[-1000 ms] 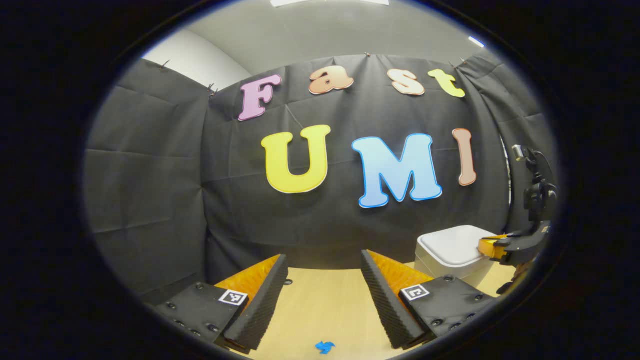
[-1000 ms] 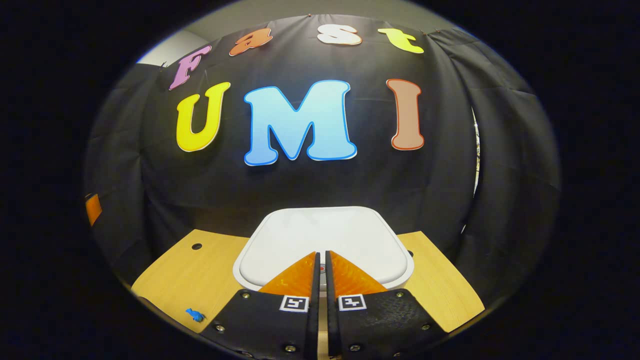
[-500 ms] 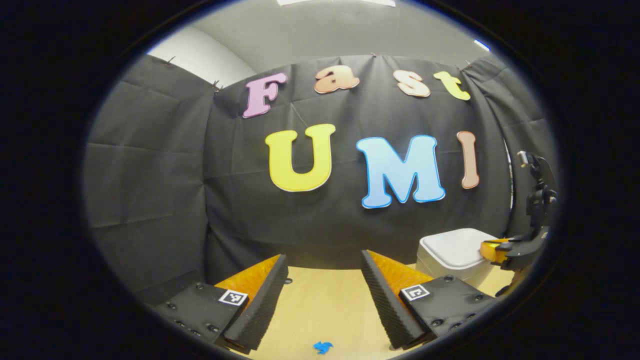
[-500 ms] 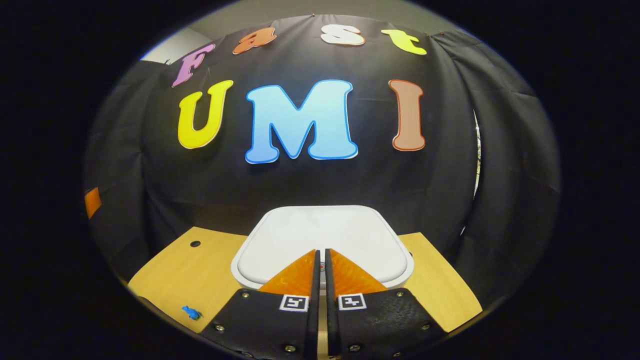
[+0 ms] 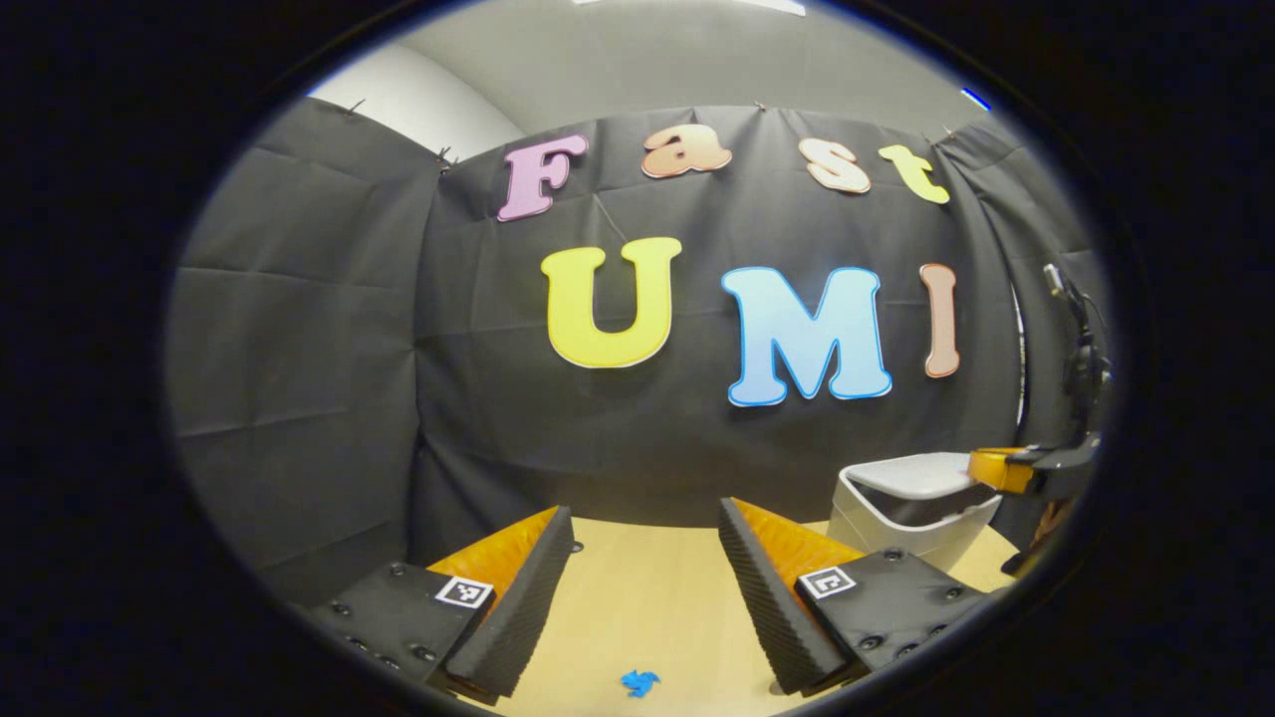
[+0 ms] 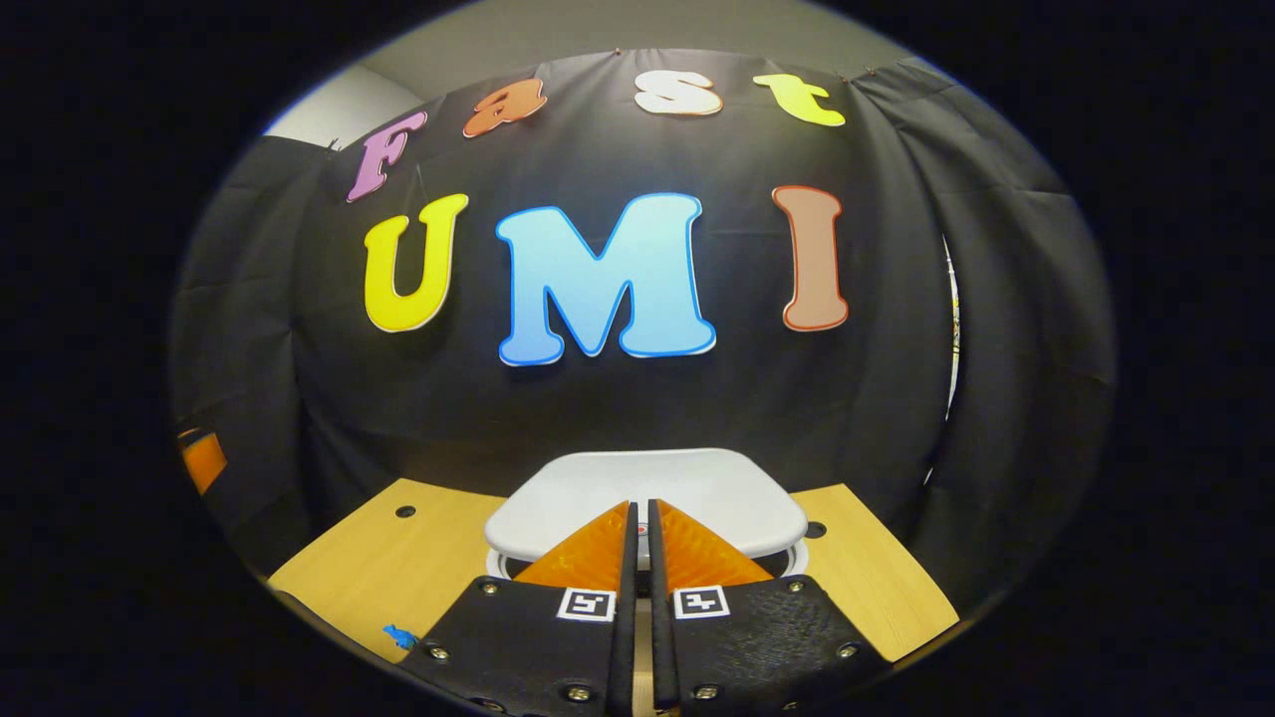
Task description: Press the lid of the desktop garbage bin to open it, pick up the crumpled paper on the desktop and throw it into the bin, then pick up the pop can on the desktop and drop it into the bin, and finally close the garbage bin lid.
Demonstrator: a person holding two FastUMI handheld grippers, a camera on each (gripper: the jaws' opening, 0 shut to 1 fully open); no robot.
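Since before, our white plastic bin lid (image 6: 647, 498) has popped ajar; right hand-held gripper (image 6: 638, 523) closed empty, left hand-held gripper (image 5: 645, 543) wide.

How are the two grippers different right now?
The left gripper is open, with bare table showing between its fingers; the right gripper is shut, its fingers nearly touching. The left gripper hovers over the table away from the bin; the right gripper's tips sit at the front edge of the bin's lid, which stands slightly lifted. Neither one holds anything.
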